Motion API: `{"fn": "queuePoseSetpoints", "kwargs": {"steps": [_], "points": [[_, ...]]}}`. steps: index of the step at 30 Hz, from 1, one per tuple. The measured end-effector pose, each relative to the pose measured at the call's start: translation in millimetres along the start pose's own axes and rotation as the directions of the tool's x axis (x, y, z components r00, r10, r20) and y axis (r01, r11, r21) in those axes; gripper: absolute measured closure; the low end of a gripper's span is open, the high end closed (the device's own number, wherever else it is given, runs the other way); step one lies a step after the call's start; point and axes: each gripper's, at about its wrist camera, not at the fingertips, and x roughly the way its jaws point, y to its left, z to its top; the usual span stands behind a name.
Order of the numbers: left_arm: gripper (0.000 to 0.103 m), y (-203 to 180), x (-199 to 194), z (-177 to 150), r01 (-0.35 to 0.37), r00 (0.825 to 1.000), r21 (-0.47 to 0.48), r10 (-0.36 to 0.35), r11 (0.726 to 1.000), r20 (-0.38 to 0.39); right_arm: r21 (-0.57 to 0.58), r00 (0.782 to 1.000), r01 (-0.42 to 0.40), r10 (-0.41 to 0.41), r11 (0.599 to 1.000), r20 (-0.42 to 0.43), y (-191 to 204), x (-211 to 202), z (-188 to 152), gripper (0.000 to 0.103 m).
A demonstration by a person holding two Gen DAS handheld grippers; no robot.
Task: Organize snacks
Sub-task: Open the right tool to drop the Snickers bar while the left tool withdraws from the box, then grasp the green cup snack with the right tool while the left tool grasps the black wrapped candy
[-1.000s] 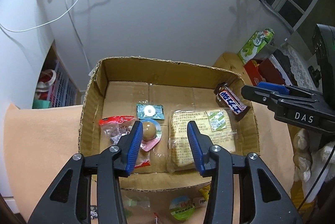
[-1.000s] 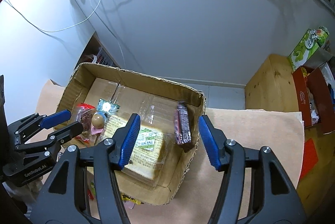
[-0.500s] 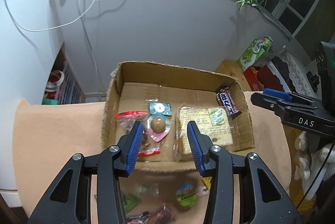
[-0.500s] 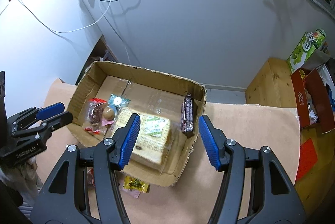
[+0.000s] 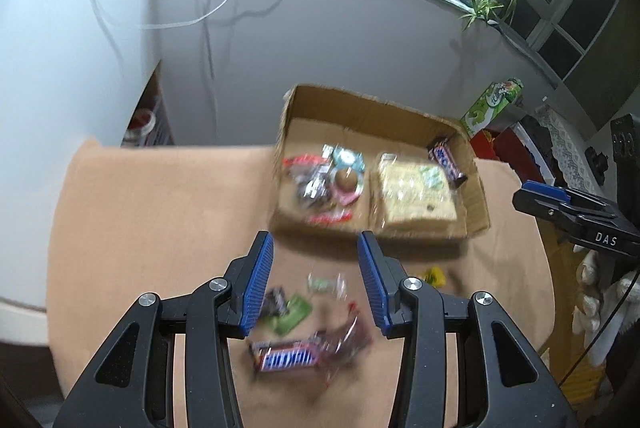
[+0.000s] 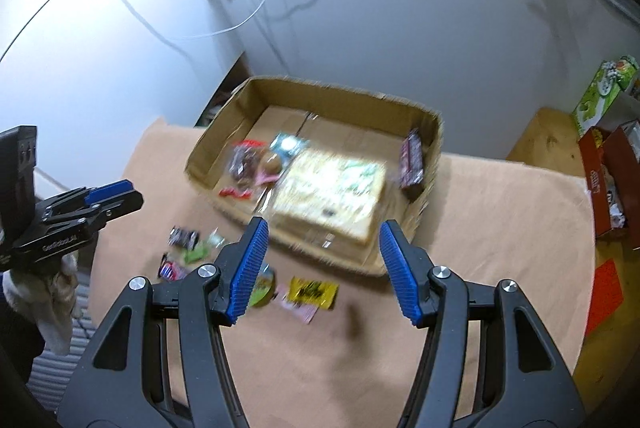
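Snacks are seen in two groups, both blurred. Inside the cardboard box (image 5: 474,216) on the worktop (image 5: 160,212) lie a large pale cake pack (image 5: 416,194), a round brown sweet on a pink wrapper (image 5: 346,180), a red-edged clear packet (image 5: 316,184) and a dark chocolate bar (image 5: 446,160) against the right wall. Loose on the worktop just before the box are a blue-lettered chocolate bar (image 5: 290,356), a green packet (image 5: 294,314) and a yellow packet (image 6: 314,292). The left hand-held gripper (image 5: 316,280) is held partly open and empty above the loose pile; the right hand-held gripper (image 6: 322,264) is held wider, also empty.
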Motion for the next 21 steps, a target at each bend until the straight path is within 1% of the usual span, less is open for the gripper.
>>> {"fn": "queuePoseSetpoints", "kwargs": {"steps": [5, 7, 10, 14, 18, 21], "points": [[0.06, 16, -1, -29, -0.003, 0.999, -0.069, 0.0, 0.998, -0.04, 0.003, 0.998, -0.037, 0.037, 0.999, -0.044, 12, 10, -21, 0.042], [0.06, 20, 1, -42, -0.002, 0.998, -0.068, -0.002, 0.998, -0.059, 0.001, 0.997, -0.047, 0.047, 0.999, -0.065, 15, 16, -28, 0.042], [0.06, 24, 5, -53, 0.005, 0.996, -0.058, -0.01, 0.998, -0.085, 0.001, 0.994, -0.062, 0.062, 0.998, -0.088, 18, 22, -37, 0.042], [0.06, 30, 8, -61, -0.004, 0.995, -0.045, -0.001, 0.999, -0.103, 0.001, 0.991, -0.076, 0.075, 0.997, -0.107, 24, 28, -44, 0.042], [0.06, 31, 14, -65, -0.014, 0.993, -0.01, 0.012, 1.0, -0.118, -0.005, 0.989, -0.083, 0.082, 0.997, -0.123, 31, 37, -49, 0.042], [0.06, 35, 22, -62, -0.026, 0.992, -0.021, 0.023, 0.999, -0.125, -0.004, 0.987, -0.09, 0.089, 0.996, -0.135, 38, 47, -51, 0.042]]}}
